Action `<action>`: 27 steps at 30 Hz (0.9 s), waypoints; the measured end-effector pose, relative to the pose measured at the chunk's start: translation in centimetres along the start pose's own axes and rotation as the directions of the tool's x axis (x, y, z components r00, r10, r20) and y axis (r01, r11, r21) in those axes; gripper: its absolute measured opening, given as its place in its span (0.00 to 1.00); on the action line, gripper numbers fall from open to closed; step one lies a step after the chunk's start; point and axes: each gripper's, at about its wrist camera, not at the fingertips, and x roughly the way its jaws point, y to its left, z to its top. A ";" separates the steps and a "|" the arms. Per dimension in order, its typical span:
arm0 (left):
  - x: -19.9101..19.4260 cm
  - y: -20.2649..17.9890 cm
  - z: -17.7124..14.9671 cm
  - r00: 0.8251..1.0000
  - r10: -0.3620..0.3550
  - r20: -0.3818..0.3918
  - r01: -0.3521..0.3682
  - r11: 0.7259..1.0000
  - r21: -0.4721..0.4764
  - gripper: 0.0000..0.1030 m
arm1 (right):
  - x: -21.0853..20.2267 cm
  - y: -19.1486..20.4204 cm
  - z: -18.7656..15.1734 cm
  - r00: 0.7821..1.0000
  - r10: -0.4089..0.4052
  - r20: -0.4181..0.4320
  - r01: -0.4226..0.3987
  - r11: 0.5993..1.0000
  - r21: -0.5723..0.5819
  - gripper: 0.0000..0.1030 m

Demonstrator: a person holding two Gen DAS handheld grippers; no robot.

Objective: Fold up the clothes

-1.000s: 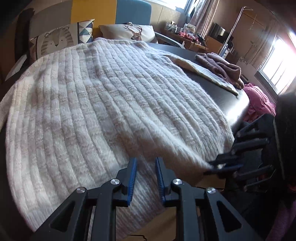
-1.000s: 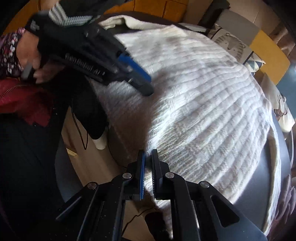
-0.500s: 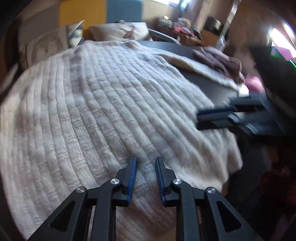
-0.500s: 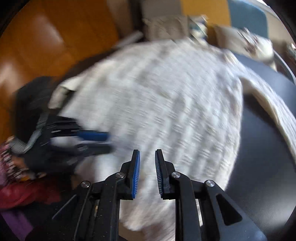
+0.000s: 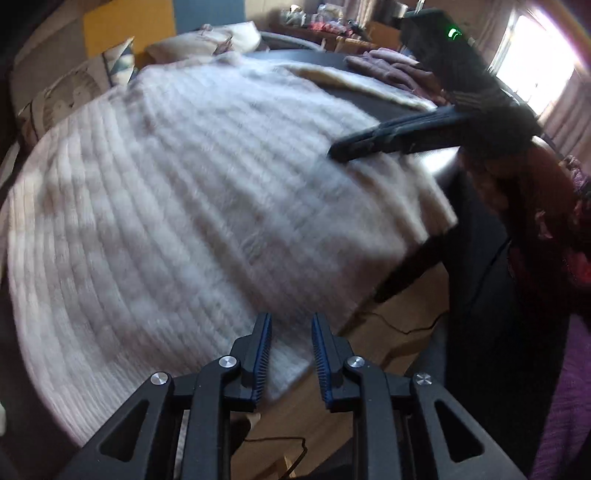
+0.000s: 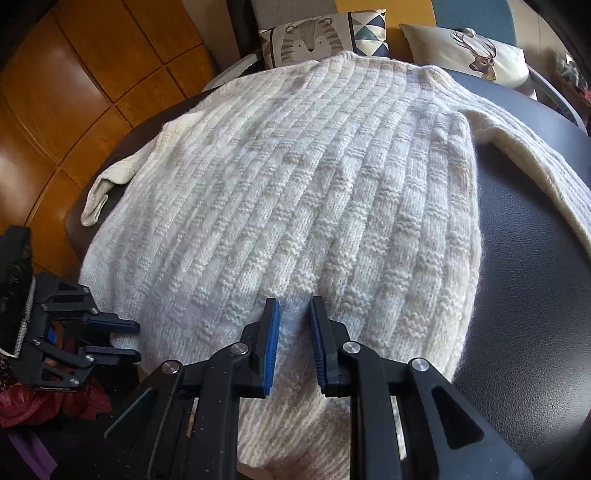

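One sweater (image 6: 295,192), two pillows (image 6: 317,40) (image 6: 476,55), two grippers (image 6: 293,332) (image 6: 110,338), one dark surface (image 6: 524,258), one purple garment (image 5: 391,70).

Left wrist view smeared by motion blur: sweater (image 5: 192,206) ribs softened, knit pattern unreadable. Near hem of sweater hidden behind left gripper (image 5: 289,354), and behind right gripper (image 6: 294,343) in the other view. Right gripper (image 5: 373,142) blurred in left view, its jaw gap impossible to judge there. Far sleeve (image 6: 535,162) cut off by right edge of picture. Left sleeve end (image 6: 98,199) drooping over table (image 6: 535,302) edge, tip out of sight. Shelf clutter (image 5: 325,22) too small and blurred to identify. Pillow (image 6: 476,51) partly hidden behind sweater.
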 end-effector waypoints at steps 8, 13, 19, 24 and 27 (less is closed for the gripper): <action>3.5 4.9 6.6 0.967 0.254 0.026 -0.245 0.950 -0.192 0.22 | -0.2 0.2 -0.5 1.000 -0.024 0.020 0.024 1.000 0.003 0.18; 2.6 5.5 2.7 0.987 0.138 0.087 -0.111 0.960 -0.256 0.22 | -0.1 0.7 -0.8 0.998 -0.046 0.042 0.048 0.998 -0.045 0.18; 0.3 3.0 0.5 0.988 0.144 0.053 -0.137 0.984 -0.111 0.21 | -0.2 0.5 -0.8 0.997 -0.037 0.061 0.040 0.998 -0.047 0.18; -0.9 3.4 5.3 0.965 0.214 0.151 -0.207 0.976 -0.060 0.22 | -0.4 -0.1 -1.0 0.997 -0.004 0.074 0.005 1.000 -0.011 0.18; 1.0 6.7 9.0 0.920 0.362 0.147 -0.345 0.930 -0.127 0.22 | -0.9 -0.3 -0.8 0.997 0.011 0.073 -0.013 1.000 0.025 0.18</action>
